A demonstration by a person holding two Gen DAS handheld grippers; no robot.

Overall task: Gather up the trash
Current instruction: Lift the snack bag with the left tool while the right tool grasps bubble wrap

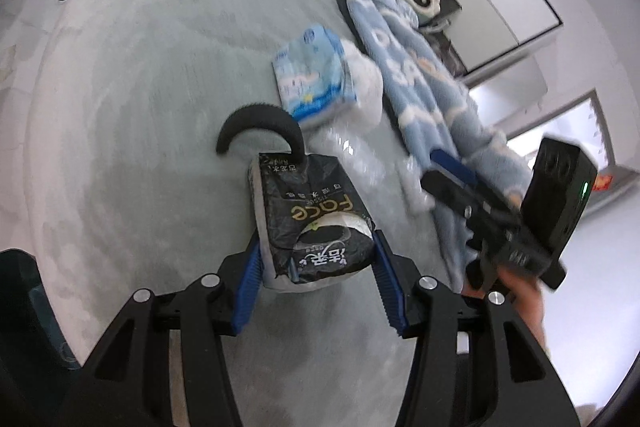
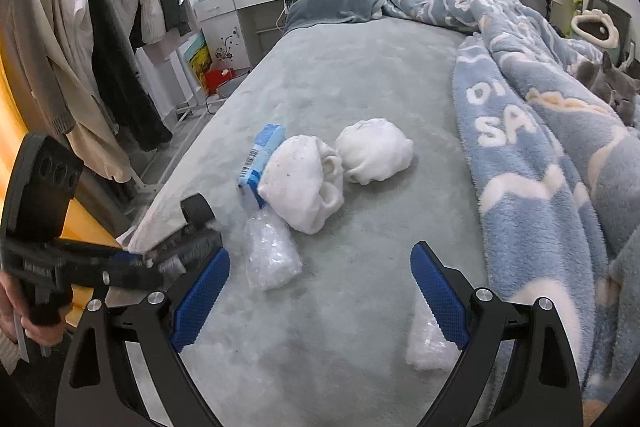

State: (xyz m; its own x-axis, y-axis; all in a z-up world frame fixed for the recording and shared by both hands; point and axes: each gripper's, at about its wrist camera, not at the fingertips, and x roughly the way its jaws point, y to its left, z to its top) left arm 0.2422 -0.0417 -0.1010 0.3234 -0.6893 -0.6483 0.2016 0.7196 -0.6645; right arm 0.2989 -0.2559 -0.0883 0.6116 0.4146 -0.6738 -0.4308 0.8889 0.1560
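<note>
- The left gripper [image 1: 318, 279] clamps a black tissue pack [image 1: 310, 215] between its ribbed blue pads [image 1: 248, 287], the crinkled film printed in gold and white, with an oval opening showing white tissue.
- Just past the pack, a black curved band [image 1: 260, 123] arches over the sheet.
- The right gripper [image 2: 320, 291] hangs wide open above the bed [image 2: 360, 67], nothing between its pads [image 2: 440, 299].
- Under its right pad lies a clear plastic wrapper [image 2: 426, 347]; a second crumpled clear bag [image 2: 270, 255] lies ahead to the left.
- Farther on, a blue tissue packet [image 2: 260, 155] touches a wadded white cloth [image 2: 304, 183], with another white ball [image 2: 374, 151] beside it (both soft and lumpy).
- The sheet is a pale grey-green plush.
- A fleecy blue blanket [image 2: 540, 163] with white clouds heaps along the right, a grey cat [image 2: 612, 87] beyond it.
</note>
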